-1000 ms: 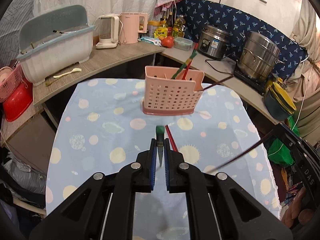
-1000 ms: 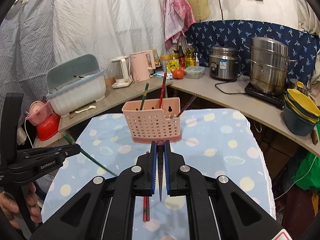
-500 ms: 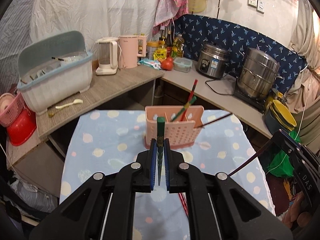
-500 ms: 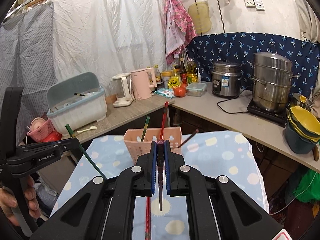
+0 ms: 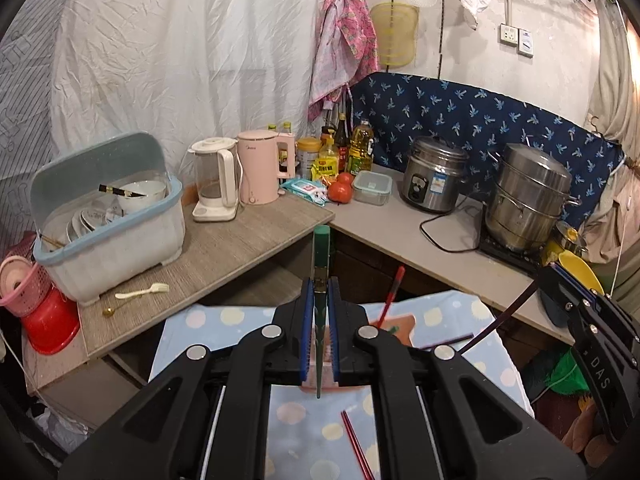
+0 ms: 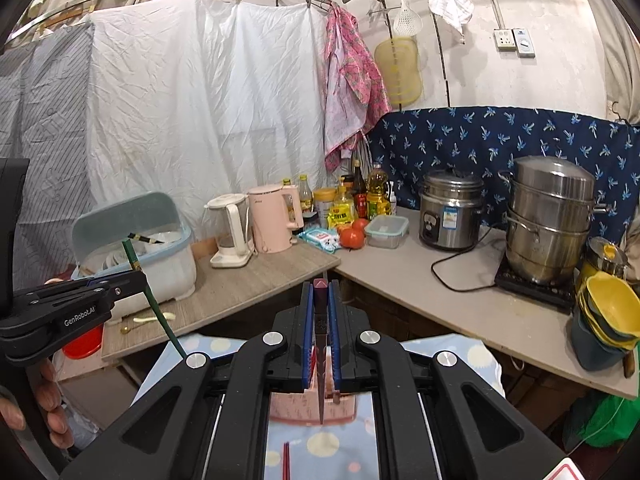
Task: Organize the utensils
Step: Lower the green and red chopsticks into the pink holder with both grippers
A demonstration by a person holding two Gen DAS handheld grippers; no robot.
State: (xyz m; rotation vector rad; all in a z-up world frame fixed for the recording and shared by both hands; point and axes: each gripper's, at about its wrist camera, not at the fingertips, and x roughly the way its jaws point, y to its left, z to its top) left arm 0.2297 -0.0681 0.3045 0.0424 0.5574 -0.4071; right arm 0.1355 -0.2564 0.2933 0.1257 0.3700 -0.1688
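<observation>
Left gripper [image 5: 320,312] pinches 1 green chopstick [image 5: 321,248]; right gripper [image 6: 320,312] pinches 1 maroon chopstick [image 6: 320,284]. Both hover above the pink holder [image 6: 312,404]; red chopsticks [image 5: 356,444] lie before it.

My tongs [image 5: 320,312] are black plastic with blue ribbed pads [image 5: 307,320] and round silver screws [image 5: 269,331]; the left one [image 6: 120,284] carries white "GenRobot.AI" lettering.

Along the grey wood-grain counter [image 5: 224,252] I see a pale plastic dish bin with a blue-grey lid [image 5: 108,216] holding bowls, then a white-based glass kettle [image 5: 214,184] just beside a pink electric kettle [image 5: 260,172]. Past two red tomatoes [image 5: 341,189] stand a steel rice cooker [image 5: 434,174] and a stacked steel steamer pot [image 5: 528,200]. A pink floral apron [image 6: 352,80] hangs beside a crumpled white sheet [image 6: 208,100].
</observation>
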